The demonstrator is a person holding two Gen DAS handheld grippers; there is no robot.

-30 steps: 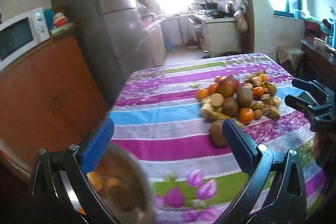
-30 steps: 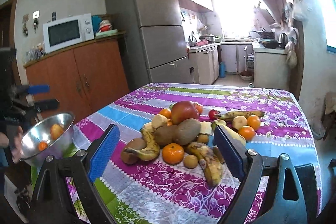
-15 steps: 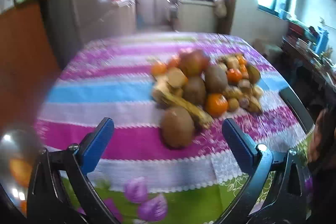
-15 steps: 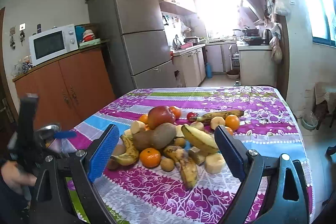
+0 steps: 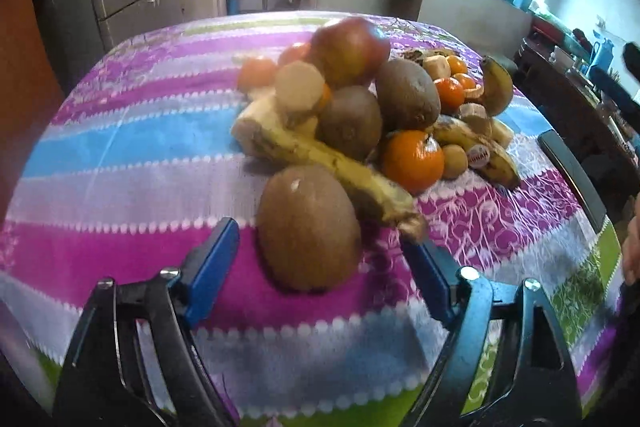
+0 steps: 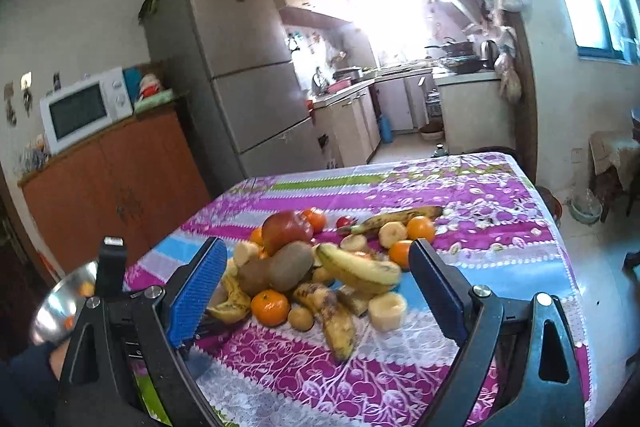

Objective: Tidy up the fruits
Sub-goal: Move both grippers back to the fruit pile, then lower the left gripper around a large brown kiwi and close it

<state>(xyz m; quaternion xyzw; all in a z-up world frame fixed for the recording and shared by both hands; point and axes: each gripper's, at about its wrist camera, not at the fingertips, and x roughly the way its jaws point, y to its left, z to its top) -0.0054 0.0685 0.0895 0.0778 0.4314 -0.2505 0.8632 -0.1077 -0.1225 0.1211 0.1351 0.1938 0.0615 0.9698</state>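
your left gripper [image 5: 320,251] sits low centre of its view, jaws spread wide, the near kiwi [image 5: 308,227] between the blue pads and touching neither; just behind it a long banana [image 5: 328,159] and the fruit pile [image 5: 360,95] on the striped tablecloth [image 5: 120,147]; over in the right view, a steel bowl [image 6: 60,303] at lower left holds orange fruit; your right gripper [image 6: 316,283] hangs agape, empty, short of the pile.

White microwave [image 6: 86,109] on orange cabinet [image 6: 116,183]; grey fridge [image 6: 240,67] beside it; kitchen counter [image 6: 468,77] behind.
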